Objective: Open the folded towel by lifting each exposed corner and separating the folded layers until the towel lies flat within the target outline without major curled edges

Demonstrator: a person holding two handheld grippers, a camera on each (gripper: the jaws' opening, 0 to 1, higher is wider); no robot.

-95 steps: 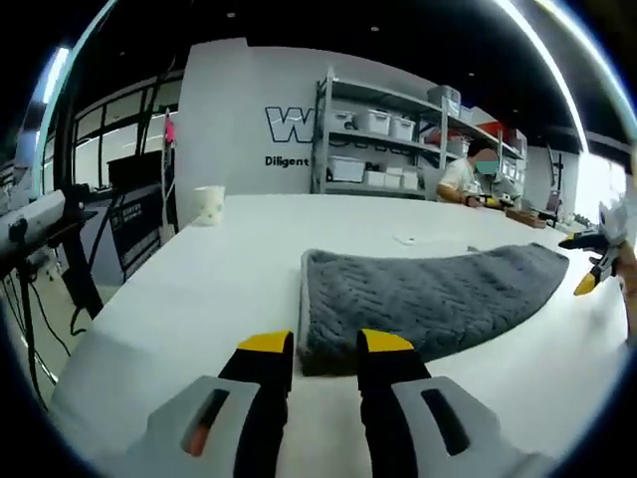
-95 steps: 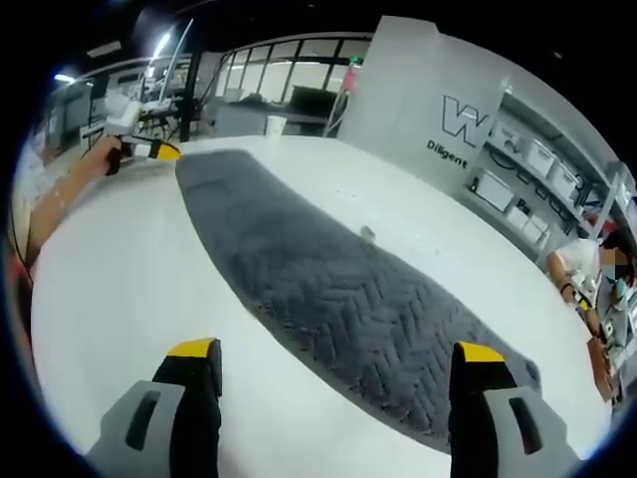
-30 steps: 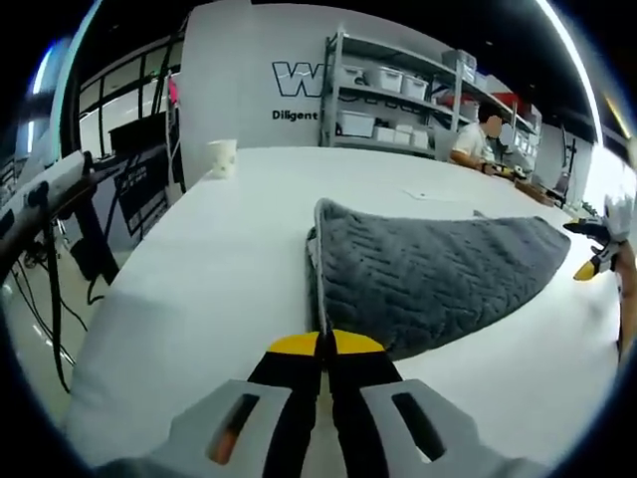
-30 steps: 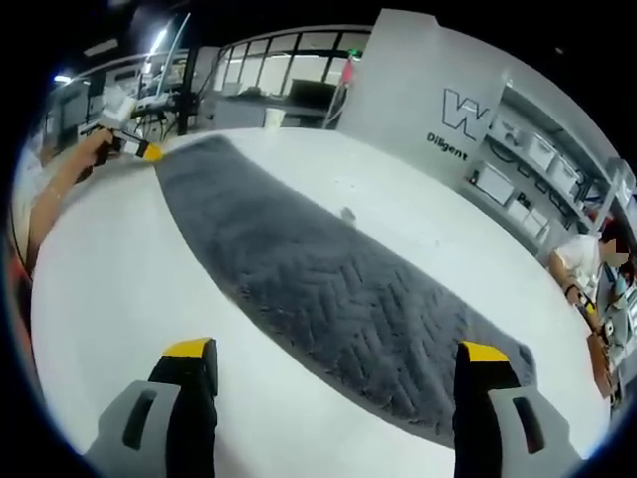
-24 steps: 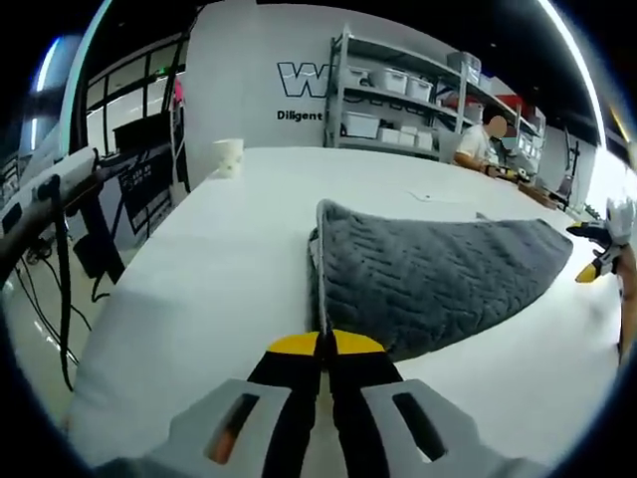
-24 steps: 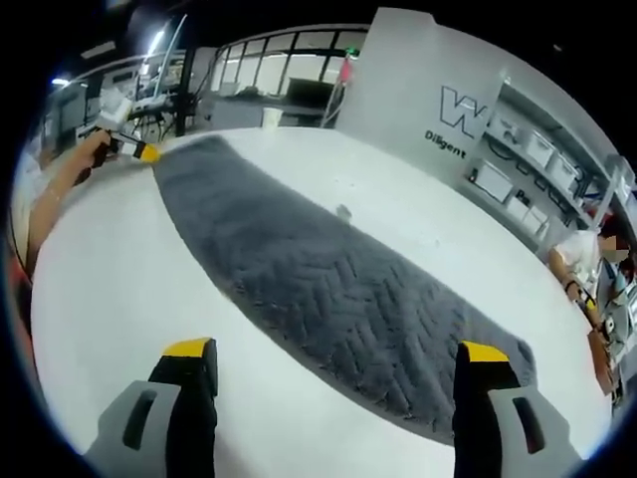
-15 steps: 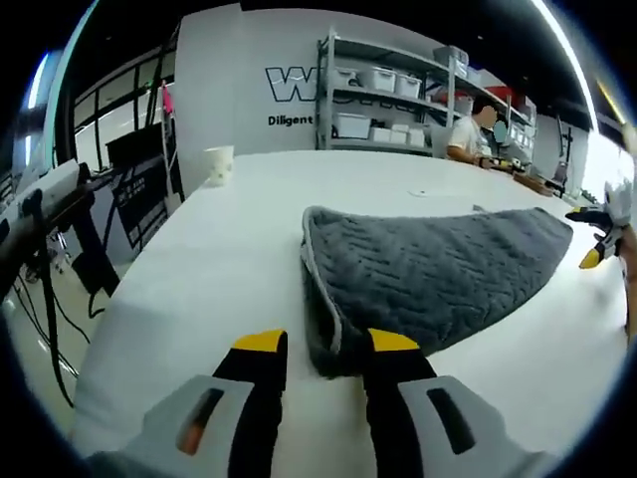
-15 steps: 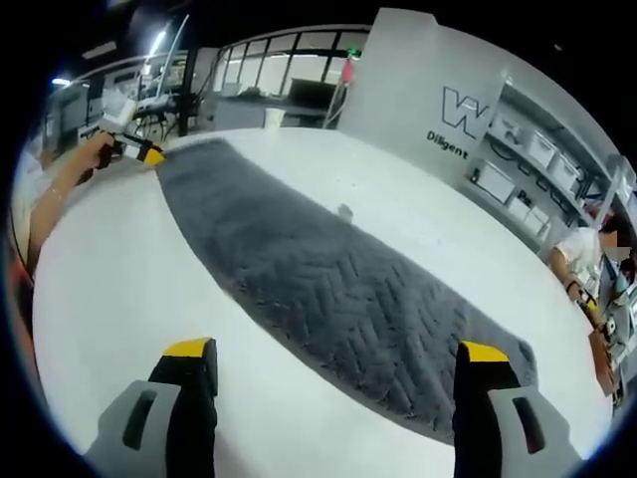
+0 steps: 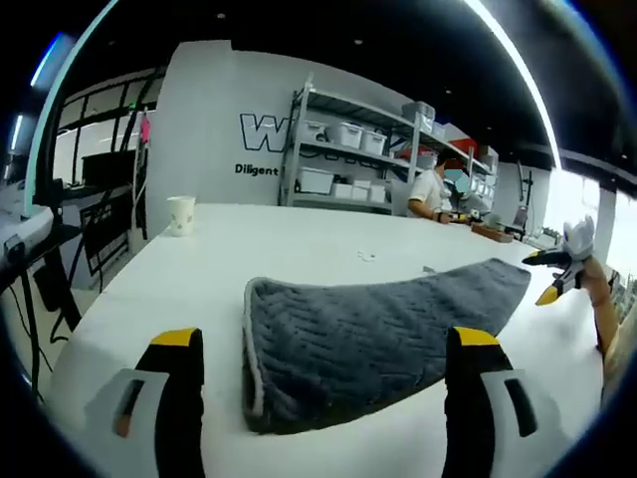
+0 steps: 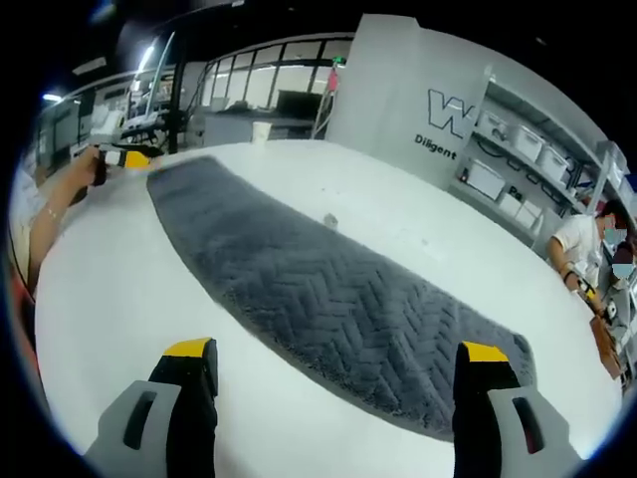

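Note:
A grey herringbone towel (image 9: 378, 319) lies as a long folded strip on the white table (image 9: 149, 289). Its near end, with a pale trimmed edge, rests just ahead of my left gripper (image 9: 325, 341), which is wide open and empty. The right gripper (image 9: 553, 289), held by a hand, hovers off the towel's far end. In the right gripper view the towel (image 10: 318, 289) runs diagonally away, and my right gripper (image 10: 335, 351) stands open just short of its near long edge, touching nothing. The left gripper (image 10: 124, 156) sits beside the far end.
A paper cup (image 9: 181, 213) stands at the table's far left, also the cup (image 10: 261, 130). A small white scrap (image 9: 366, 256) lies beyond the towel. Shelving with bins (image 9: 348, 149) and a seated person (image 9: 433, 189) are behind. Bare table surrounds the towel.
The left gripper, shut on the towel's near corner a second ago, has opened wide and let go; that end now lies down. The right gripper stayed open.

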